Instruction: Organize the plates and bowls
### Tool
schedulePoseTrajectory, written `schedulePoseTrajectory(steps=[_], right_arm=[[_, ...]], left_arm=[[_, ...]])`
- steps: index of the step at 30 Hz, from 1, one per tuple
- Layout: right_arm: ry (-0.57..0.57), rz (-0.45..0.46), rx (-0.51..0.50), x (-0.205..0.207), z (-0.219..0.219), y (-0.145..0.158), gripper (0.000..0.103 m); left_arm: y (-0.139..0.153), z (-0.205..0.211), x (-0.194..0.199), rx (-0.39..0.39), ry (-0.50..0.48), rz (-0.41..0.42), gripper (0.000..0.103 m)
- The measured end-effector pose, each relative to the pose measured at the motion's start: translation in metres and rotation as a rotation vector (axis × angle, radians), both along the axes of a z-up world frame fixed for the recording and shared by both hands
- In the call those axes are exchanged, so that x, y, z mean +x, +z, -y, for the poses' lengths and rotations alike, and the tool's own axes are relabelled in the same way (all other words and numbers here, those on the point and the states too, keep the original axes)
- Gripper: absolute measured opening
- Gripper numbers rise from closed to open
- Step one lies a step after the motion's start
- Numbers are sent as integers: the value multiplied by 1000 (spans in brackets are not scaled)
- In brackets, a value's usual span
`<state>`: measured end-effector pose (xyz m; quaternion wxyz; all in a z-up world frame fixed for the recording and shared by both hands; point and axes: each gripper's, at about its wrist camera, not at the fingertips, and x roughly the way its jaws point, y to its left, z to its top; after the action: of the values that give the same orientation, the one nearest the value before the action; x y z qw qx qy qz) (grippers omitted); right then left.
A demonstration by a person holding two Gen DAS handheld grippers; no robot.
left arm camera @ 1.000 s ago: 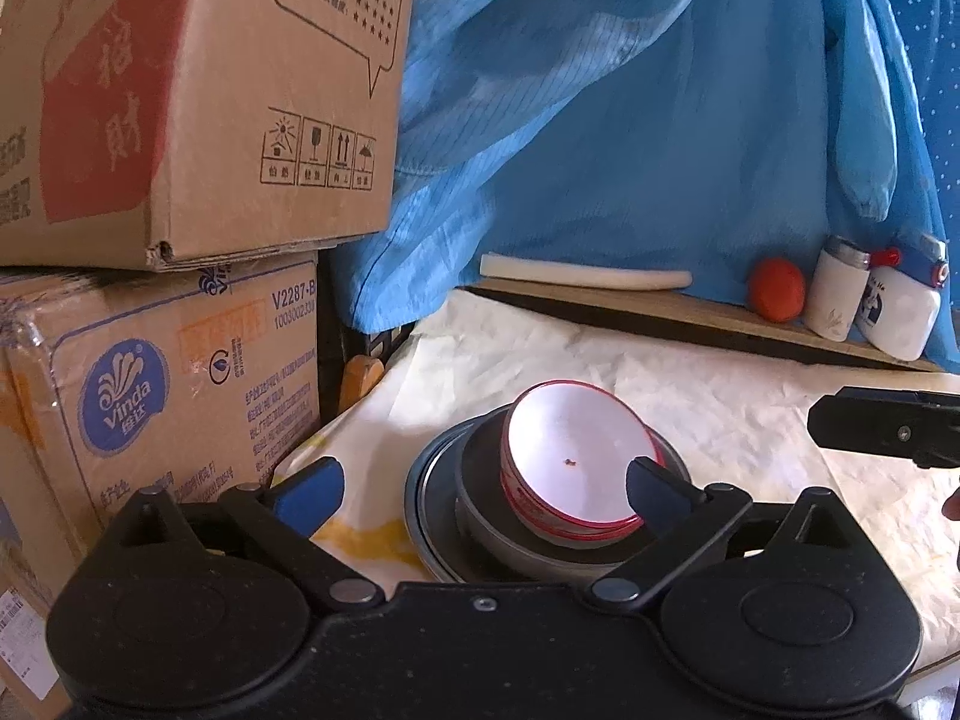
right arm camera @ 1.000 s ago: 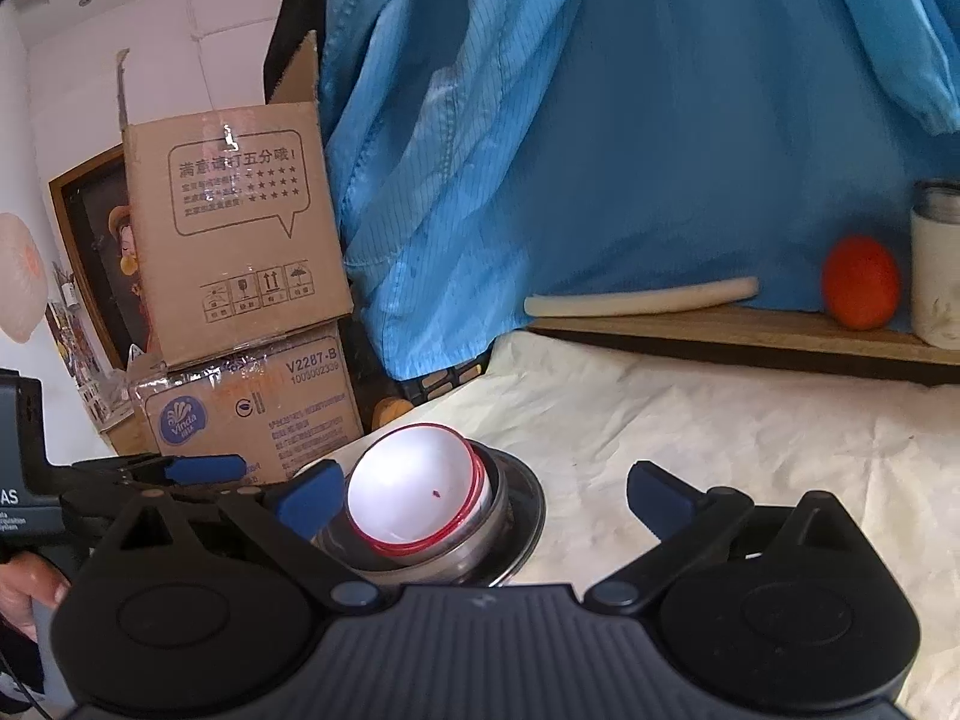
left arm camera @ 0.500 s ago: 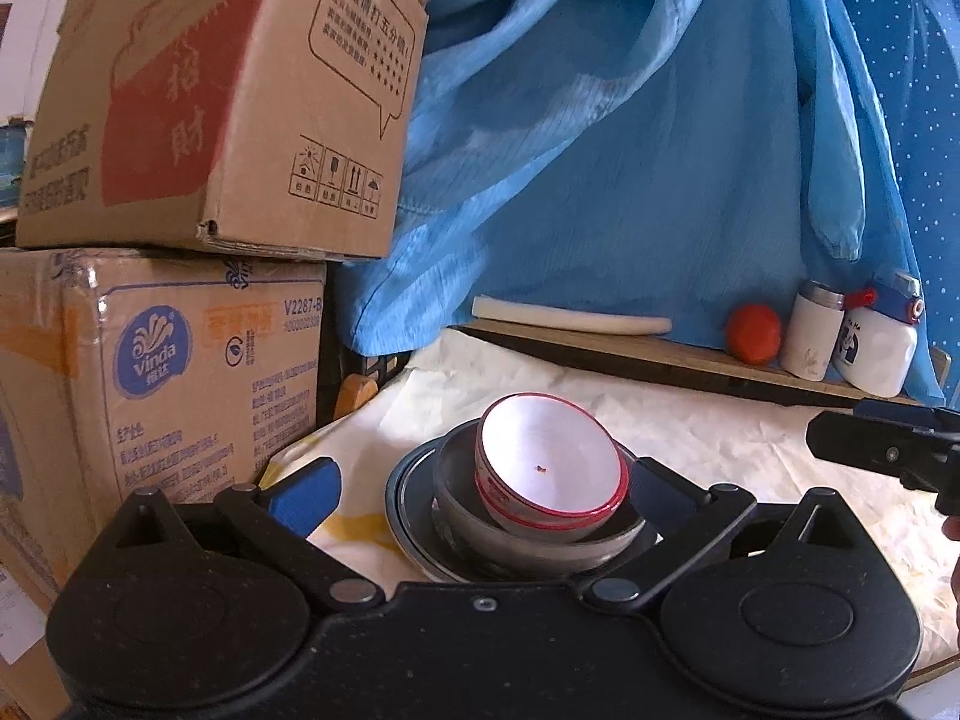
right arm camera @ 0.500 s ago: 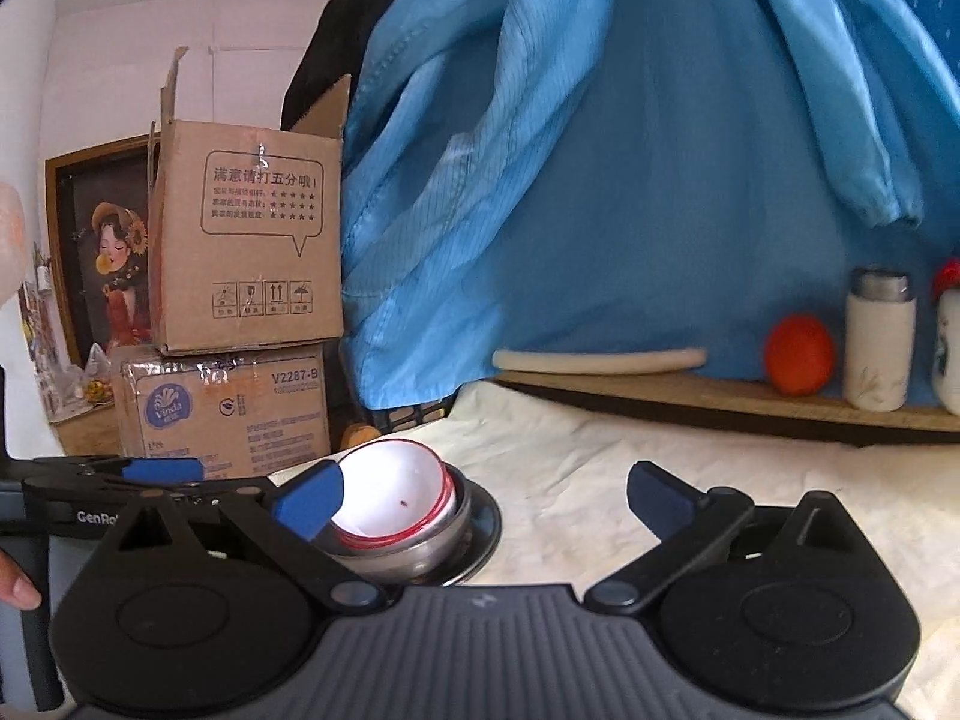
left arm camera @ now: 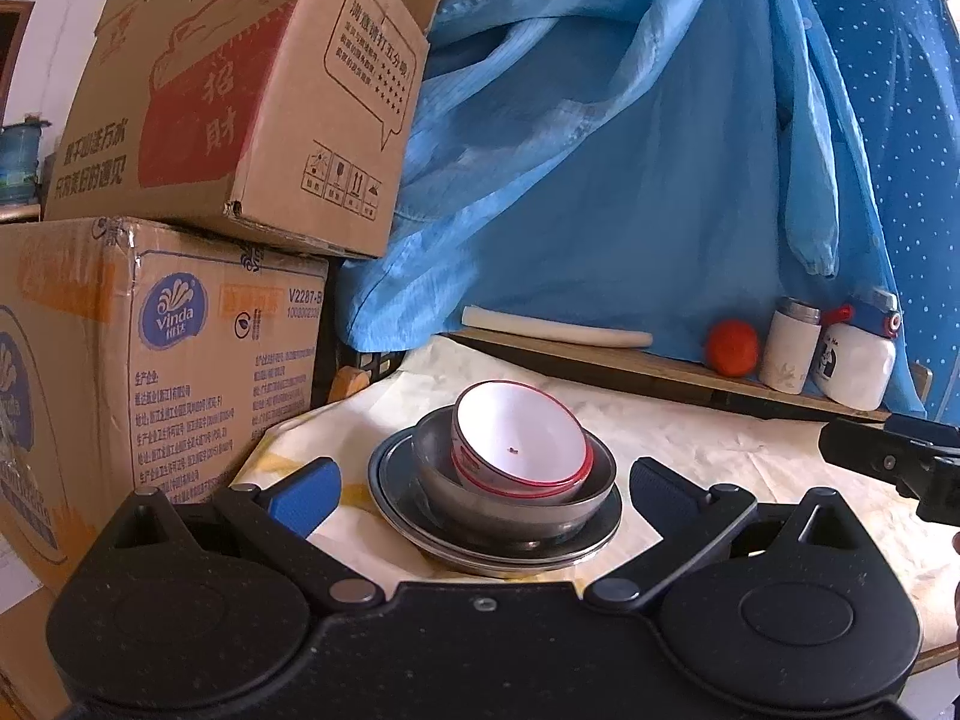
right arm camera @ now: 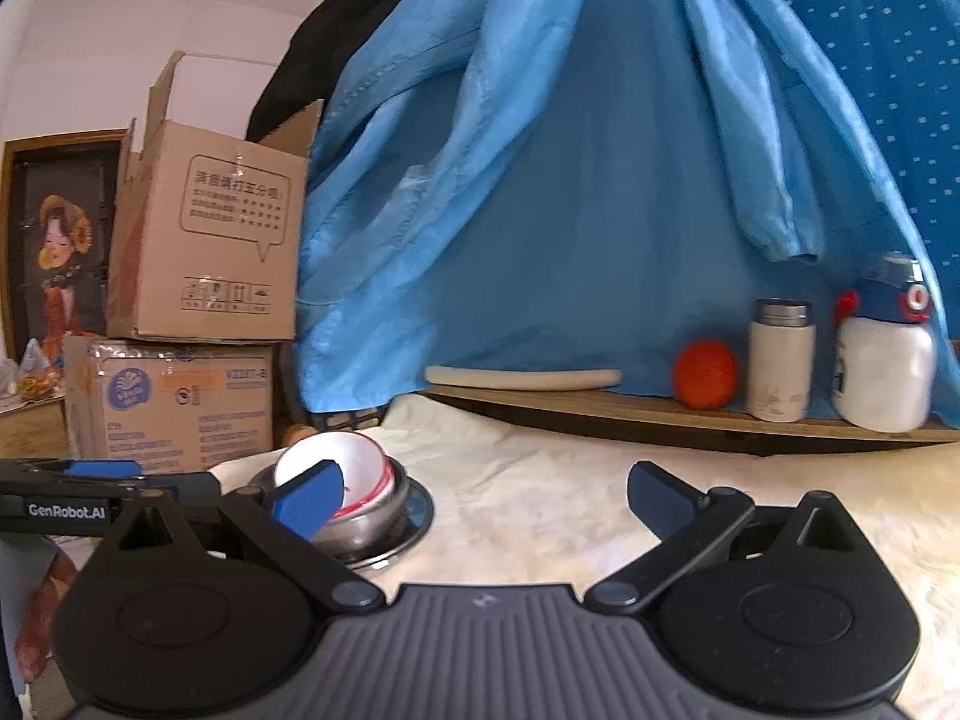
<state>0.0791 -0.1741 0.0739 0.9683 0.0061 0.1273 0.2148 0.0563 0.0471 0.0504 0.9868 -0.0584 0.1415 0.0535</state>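
Note:
A white bowl with a red rim [left arm camera: 519,444] sits tilted inside a steel bowl [left arm camera: 510,495], which rests on a steel plate [left arm camera: 396,495] on the cream table cover. In the left wrist view my left gripper [left arm camera: 480,495] stands open just short of the stack, holding nothing. In the right wrist view the same white bowl [right arm camera: 354,468], steel bowl [right arm camera: 375,519] and steel plate [right arm camera: 417,513] lie at the lower left. My right gripper [right arm camera: 483,501] is open and empty, off to the stack's right.
Two stacked cardboard boxes [left arm camera: 198,192] stand left of the stack. Blue cloth [left arm camera: 630,168] hangs behind. A wooden ledge [right arm camera: 660,417] carries a white roll [right arm camera: 522,377], an orange [right arm camera: 705,373], a flask [right arm camera: 780,360] and a white bottle [right arm camera: 885,366]. Cream-covered table [right arm camera: 570,480] stretches to the right.
Both grippers have drawn back and away from the stack, so it looks smaller and farther off. The bowls and plate have not moved. Both stay open.

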Motion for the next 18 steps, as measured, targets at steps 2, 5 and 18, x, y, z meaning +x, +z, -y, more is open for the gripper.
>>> schedulePoseTrajectory(steps=[2, 5, 18], right_arm=[[-24, 6, -9, -3, 0, -4, 103], [-59, -3, -12, -7, 3, -11, 103], [-134, -36, 20, -16, 15, -32, 103]], left_arm=[[-3, 3, -1, 13, -3, -1, 102], [-7, 5, -7, 15, -4, 28, 102], [-28, 13, -17, -15, 10, 48, 102]])
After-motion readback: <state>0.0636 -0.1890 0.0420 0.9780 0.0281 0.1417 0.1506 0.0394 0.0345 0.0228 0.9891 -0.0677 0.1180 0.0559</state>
